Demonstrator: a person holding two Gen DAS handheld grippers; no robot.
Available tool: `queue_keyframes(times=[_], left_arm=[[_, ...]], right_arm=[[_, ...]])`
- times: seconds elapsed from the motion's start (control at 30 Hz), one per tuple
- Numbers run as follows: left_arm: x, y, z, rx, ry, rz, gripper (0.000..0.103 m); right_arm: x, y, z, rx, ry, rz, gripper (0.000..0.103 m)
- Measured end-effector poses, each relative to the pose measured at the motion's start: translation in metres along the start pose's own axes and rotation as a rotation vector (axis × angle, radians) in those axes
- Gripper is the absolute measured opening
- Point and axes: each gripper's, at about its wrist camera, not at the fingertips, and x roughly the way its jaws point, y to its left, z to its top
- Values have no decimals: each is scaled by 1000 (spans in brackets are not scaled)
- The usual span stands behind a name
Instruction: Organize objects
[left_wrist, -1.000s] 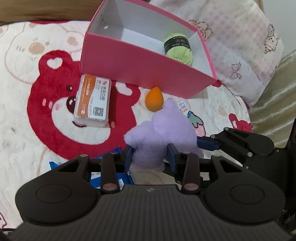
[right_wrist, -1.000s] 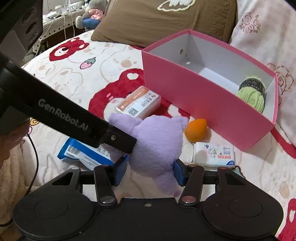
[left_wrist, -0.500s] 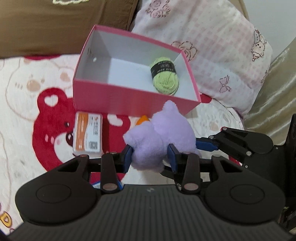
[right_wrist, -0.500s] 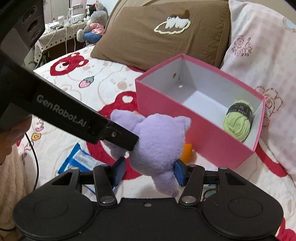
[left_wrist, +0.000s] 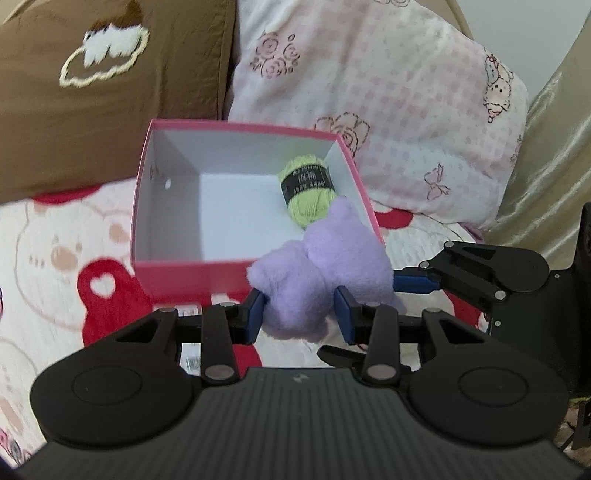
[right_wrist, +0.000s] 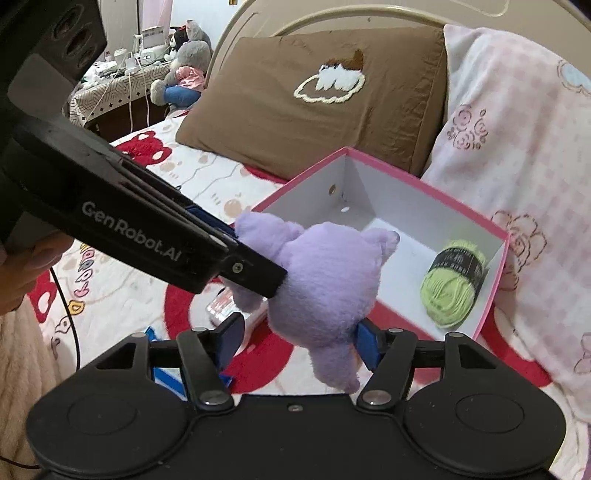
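A purple plush toy (left_wrist: 325, 280) hangs in the air just in front of the near right corner of the open pink box (left_wrist: 236, 271). My left gripper (left_wrist: 301, 314) is shut on one end of the toy, with both blue pads pressed into the fur. In the right wrist view the plush toy (right_wrist: 325, 280) sits between the jaws of my right gripper (right_wrist: 299, 334), which are opening. Its left pad stands clear of the fur and its right pad only touches it. A green yarn ball (left_wrist: 306, 192) lies in the box's far right corner.
The box stands on a bear-print blanket (left_wrist: 55, 258), against a brown pillow (left_wrist: 92, 92) and a pink-and-white pillow (left_wrist: 388, 92). A blue packet (right_wrist: 166, 373) and a small orange-and-white box (right_wrist: 221, 306) lie on the blanket under the toy. A person's hand (right_wrist: 22, 273) holds the left gripper.
Both grippers have risen with the plush toy, from the blanket up to the level of the box rim. The right gripper's jaws have spread, and its left pad has come off the fur.
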Motion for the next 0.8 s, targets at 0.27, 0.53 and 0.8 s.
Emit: queue_keyframes(times=[0.27,0.53,0.8], left_arm=[[26,16,41,-9,11,-9,39],[81,26,65,18,46,20,37],[136,50,78,-13,76,28,37]], right_arm=[[22,-28,30,46,11,4,76],[61,-77,47,187,27,64,77],[117,-116,47,314,56,68,69]])
